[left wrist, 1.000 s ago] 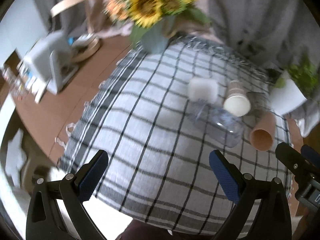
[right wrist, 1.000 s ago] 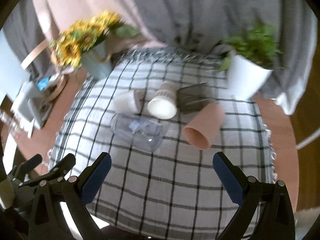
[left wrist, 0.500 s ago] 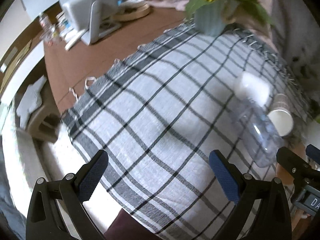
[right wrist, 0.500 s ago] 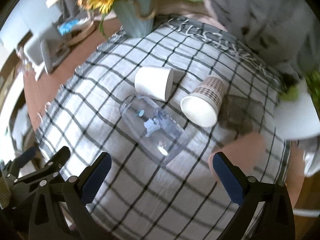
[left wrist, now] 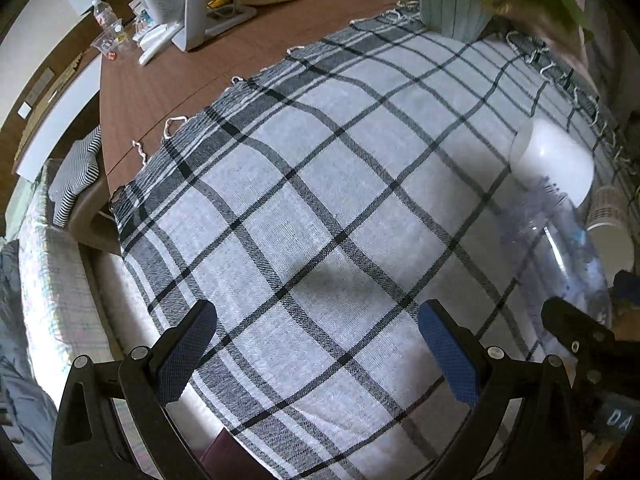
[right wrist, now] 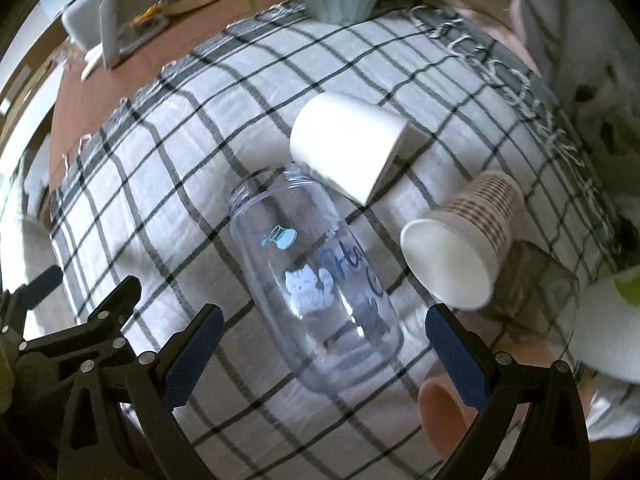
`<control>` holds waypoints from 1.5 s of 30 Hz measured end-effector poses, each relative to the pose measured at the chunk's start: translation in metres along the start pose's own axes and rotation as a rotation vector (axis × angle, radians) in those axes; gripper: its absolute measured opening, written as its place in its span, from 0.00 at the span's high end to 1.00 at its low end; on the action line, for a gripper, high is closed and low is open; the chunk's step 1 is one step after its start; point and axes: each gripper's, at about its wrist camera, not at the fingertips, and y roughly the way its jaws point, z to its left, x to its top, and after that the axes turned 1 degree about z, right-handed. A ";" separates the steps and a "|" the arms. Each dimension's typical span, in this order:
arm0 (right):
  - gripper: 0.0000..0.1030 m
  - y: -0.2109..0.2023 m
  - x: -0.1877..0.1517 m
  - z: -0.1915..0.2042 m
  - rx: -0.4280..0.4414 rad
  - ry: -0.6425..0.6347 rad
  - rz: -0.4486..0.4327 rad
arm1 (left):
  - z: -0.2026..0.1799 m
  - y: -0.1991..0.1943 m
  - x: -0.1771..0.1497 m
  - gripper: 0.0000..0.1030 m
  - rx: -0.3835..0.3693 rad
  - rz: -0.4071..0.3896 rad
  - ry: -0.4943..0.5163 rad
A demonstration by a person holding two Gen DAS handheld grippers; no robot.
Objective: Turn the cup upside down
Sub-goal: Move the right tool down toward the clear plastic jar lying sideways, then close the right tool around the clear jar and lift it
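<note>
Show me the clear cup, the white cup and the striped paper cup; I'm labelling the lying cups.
clear cup [right wrist: 316,280], right wrist view, on its printed side wall.
white cup [right wrist: 344,148], right wrist view, on its side wall.
striped paper cup [right wrist: 486,210], right wrist view, on its striped side.

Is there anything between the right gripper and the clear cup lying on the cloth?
Nothing visible: the open right gripper already frames the clear cup; the white cup only touches its far end.
</note>
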 end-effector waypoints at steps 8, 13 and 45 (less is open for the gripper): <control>0.03 0.026 0.020 -0.002 0.033 -0.030 0.066 | 0.005 0.017 0.010 0.01 0.022 0.038 -0.013; 0.08 0.043 0.037 0.003 0.048 -0.049 0.106 | 0.012 0.028 0.023 0.01 0.025 0.059 -0.026; 0.24 -0.027 -0.003 0.019 0.039 0.507 -0.011 | 0.032 -0.019 0.071 0.01 -0.180 -0.106 0.446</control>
